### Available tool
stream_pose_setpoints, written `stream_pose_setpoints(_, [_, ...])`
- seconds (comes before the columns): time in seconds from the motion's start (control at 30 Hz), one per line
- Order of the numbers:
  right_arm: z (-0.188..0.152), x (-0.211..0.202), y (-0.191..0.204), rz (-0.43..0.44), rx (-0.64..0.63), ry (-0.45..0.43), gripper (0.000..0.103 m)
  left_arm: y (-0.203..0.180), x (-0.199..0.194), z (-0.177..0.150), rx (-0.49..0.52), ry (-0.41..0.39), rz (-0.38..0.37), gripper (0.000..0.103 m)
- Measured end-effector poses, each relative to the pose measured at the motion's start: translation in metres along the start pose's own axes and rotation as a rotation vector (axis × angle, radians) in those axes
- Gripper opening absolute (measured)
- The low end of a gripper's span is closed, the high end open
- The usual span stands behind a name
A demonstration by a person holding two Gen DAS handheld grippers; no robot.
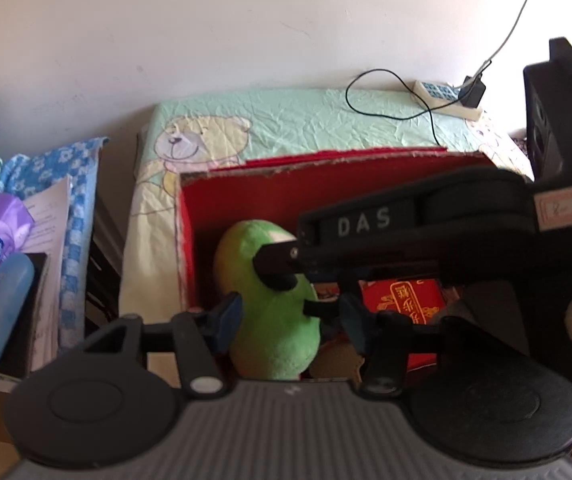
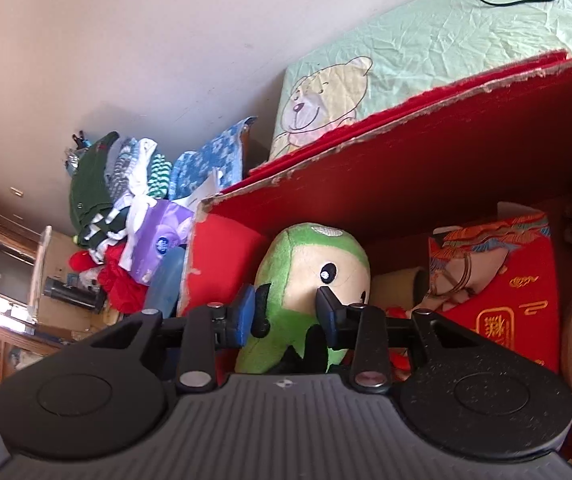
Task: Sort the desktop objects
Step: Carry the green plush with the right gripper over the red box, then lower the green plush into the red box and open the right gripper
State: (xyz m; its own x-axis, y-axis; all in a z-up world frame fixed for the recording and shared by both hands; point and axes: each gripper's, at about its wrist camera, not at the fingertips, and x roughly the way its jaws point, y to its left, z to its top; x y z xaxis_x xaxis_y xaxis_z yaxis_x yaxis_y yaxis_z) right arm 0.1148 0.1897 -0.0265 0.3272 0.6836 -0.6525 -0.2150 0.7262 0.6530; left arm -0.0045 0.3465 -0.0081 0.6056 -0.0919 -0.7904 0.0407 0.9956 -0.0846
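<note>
One view alone, the right, shows plush toy's face.

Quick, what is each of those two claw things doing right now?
Left gripper: open, holding nothing, above the red cardboard box.
Right gripper: shut on the green plush toy inside the box.

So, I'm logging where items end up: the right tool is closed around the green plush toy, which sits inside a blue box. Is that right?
Not quite: the box is red, not blue, as the right wrist view shows. The rest holds: the right tool is closed around the green plush toy inside it.
</note>
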Motion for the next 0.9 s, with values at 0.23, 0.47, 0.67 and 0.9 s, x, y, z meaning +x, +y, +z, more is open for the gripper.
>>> stream_pose_setpoints(0.23, [0.002,-0.011,-0.017,0.045,0.098,-0.010,0.040,-0.005,0.010,-0.001,0.012,0.026,0.046,0.058])
stream_pose_setpoints(0.47, [-0.001,-0.032,-0.007,0.047,0.049,-0.057,0.038,-0.011,-0.010,0.002,0.003,-0.008,0.068,0.063])
stream_pose_setpoints(0.67, [-0.010,-0.071,-0.007,0.061,0.004,-0.142,0.039,-0.034,-0.034,0.003,0.017,-0.037,0.067,0.066])
stream_pose_setpoints(0.9, [-0.027,-0.148,-0.050,0.008,-0.001,-0.273,0.038,-0.091,-0.050,0.007,0.052,-0.107,-0.054,0.083])
